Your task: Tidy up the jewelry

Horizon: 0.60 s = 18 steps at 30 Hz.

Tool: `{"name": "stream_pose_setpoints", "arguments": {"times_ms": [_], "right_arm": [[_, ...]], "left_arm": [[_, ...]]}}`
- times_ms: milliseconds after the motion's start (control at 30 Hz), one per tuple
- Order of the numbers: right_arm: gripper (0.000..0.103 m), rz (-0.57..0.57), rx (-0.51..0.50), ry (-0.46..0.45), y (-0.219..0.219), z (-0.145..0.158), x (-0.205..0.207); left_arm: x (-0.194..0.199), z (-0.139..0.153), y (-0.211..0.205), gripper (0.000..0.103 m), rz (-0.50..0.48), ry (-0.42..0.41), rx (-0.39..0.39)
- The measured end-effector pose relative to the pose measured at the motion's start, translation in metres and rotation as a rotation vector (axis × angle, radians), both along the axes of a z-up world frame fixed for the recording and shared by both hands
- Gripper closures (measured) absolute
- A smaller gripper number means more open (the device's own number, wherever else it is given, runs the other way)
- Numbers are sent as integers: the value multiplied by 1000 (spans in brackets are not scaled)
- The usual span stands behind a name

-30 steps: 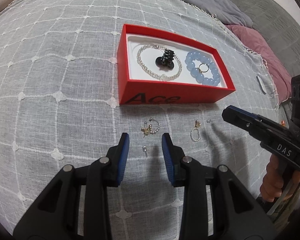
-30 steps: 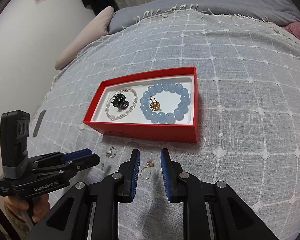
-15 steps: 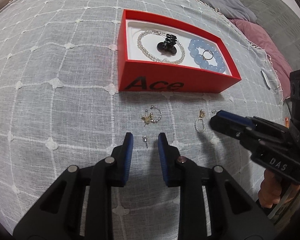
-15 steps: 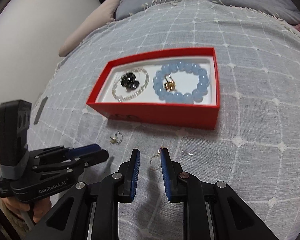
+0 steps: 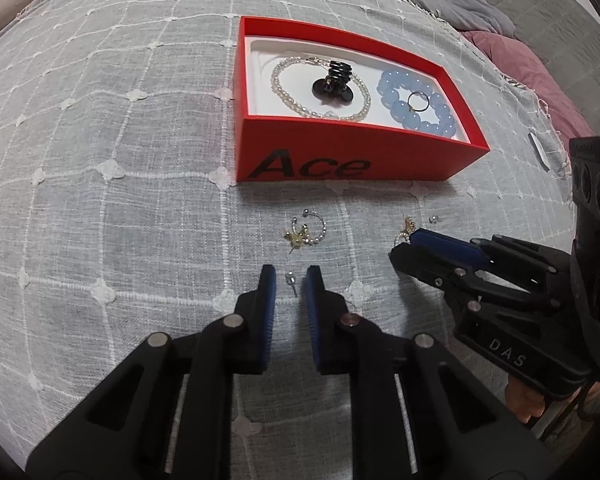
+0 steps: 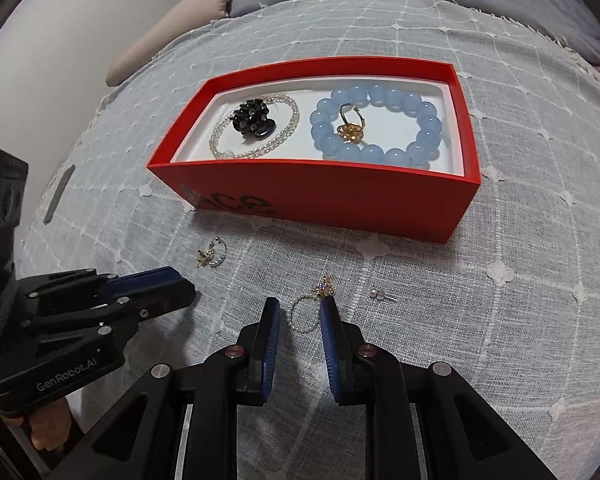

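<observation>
A red box [image 5: 340, 164] [image 6: 340, 200] holds a pearl bracelet [image 5: 320, 90], a black clip [image 5: 334, 80], a blue bead bracelet [image 6: 376, 126] and a gold ring [image 6: 350, 126]. On the cloth in front lie a hoop earring with a gold charm [image 5: 306, 230] [image 6: 211, 258], a small stud [image 5: 291, 282], a pearl hoop earring [image 6: 310, 312] and a second stud [image 6: 380, 295]. My left gripper [image 5: 290, 276] is open with the small stud between its tips. My right gripper [image 6: 300, 310] is open around the pearl hoop earring.
The grey checked bedspread [image 5: 100, 140] covers the bed. Pillows and a folded blanket [image 5: 512, 52] lie behind the box. A small flat grey object [image 6: 58, 196] lies near the bed's left edge.
Both grippers have moved forward and down toward the cloth. The left now straddles the stud and the right now straddles the pearl hoop earring.
</observation>
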State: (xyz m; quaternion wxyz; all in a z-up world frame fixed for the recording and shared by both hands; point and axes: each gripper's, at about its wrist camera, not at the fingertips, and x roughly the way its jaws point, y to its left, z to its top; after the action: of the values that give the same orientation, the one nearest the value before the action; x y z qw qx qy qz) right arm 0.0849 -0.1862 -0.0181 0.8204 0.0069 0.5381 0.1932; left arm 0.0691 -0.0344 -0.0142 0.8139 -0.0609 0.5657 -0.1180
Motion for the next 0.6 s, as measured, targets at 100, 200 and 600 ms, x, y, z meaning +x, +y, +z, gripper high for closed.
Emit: {"name": "stream_pose_setpoints", "arguments": {"times_ms": [100, 200, 600], "right_arm": [[92, 16, -40, -22, 8, 1, -3], [98, 14, -40, -22, 9, 1, -3], [100, -2, 33, -31, -1, 16, -2]], "left_arm": [[1, -1, 0, 93, 1, -1, 7], [2, -1, 2, 97, 5, -1, 5], [-1, 4, 14, 99, 8, -8, -24]]}}
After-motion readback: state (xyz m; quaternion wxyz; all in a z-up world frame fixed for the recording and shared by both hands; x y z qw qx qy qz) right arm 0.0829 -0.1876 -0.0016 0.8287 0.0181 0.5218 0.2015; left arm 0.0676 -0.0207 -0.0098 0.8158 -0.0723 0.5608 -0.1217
